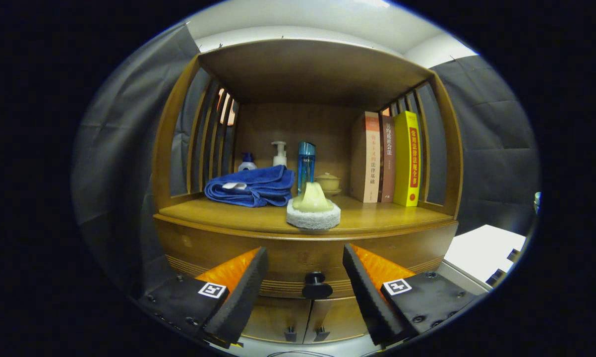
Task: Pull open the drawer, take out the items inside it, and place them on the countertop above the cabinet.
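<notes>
Now the gripper (305, 285) hangs spread wide, the closed drawer's (305, 258) dark knob (316, 286) between its fingers, a sponge (313, 208) on the countertop (377, 218) above: either drawer approach or job's end.

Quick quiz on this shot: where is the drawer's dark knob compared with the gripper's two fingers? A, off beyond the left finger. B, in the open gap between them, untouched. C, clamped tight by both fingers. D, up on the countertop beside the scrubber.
B: the gripper is open, and the drawer knob sits in the gap between its spread fingers, neither one touching it.
</notes>
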`<state>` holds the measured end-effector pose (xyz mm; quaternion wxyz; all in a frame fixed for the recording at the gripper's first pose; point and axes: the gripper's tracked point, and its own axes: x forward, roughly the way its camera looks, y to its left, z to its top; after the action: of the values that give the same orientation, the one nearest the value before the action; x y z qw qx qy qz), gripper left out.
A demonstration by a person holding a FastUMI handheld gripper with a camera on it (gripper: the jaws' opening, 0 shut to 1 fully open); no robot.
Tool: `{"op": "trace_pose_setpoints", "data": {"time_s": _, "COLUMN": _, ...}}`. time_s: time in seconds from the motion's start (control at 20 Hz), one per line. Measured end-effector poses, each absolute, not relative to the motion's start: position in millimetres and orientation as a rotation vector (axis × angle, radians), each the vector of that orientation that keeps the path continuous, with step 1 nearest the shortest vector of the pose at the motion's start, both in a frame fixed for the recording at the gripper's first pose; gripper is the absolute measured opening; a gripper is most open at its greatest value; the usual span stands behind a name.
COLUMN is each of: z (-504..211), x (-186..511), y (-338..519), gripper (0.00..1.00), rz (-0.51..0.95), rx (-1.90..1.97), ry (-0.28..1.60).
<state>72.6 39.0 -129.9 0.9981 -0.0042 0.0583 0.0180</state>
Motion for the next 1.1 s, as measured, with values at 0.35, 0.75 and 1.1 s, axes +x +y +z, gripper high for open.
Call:
{"op": "trace_pose_setpoints", "data": {"time_s": 0.35, "z": -54, "x": 32, "y": 37, "gripper": 0.99, "rz": 0.046, "rx": 0.001, "ry": 0.044}}
{"op": "trace_pose_setpoints", "data": {"time_s": 0.75, "z": -5, "x": -9, "y": 32, "gripper": 0.99, "rz": 0.061, "rx": 0.065, "ry": -0.004}}
{"op": "trace_pose_setpoints", "data": {"time_s": 1.1, "z": 18, "x": -16, "y": 17, "gripper": 0.99, "rz": 0.027, "rx": 0.064, "ry": -0.076}}
